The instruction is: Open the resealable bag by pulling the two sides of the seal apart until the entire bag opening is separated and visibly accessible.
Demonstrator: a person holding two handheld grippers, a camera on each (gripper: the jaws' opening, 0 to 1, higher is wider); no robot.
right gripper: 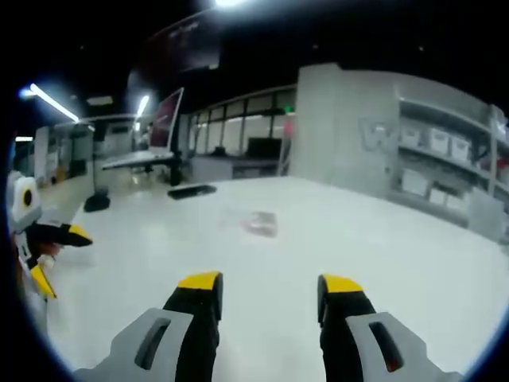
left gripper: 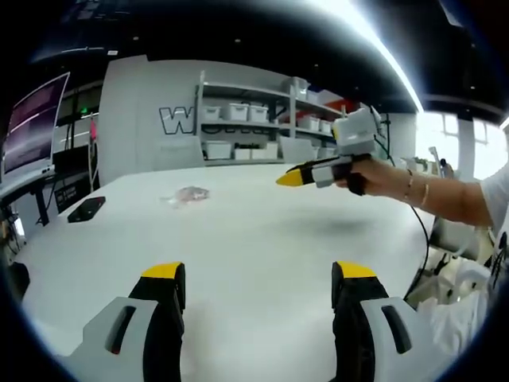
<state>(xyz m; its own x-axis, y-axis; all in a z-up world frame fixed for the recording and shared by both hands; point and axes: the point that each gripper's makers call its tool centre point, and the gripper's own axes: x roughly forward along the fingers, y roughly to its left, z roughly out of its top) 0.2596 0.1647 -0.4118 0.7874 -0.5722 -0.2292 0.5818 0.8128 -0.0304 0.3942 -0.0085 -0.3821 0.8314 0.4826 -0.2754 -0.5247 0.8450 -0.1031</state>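
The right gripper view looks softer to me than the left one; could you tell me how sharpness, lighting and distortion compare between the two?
Right gripper view: blurred throughout, the resealable bag a faint smear on the white table, the ceiling dark with a few bright lights. Left gripper view: sharper, the bag small but distinct, a glaring ceiling light strip, the shelves bent by the fisheye, and a soft shadow under the right gripper.

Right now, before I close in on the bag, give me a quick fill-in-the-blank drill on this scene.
1. The resealable bag lies flat on the white ____.
2. The left gripper has its jaws ____, holding nothing.
3. The dark phone lies near the table ____.
4. The right gripper jaw tips are coloured ____.

Missing words: table; open; edge; yellow
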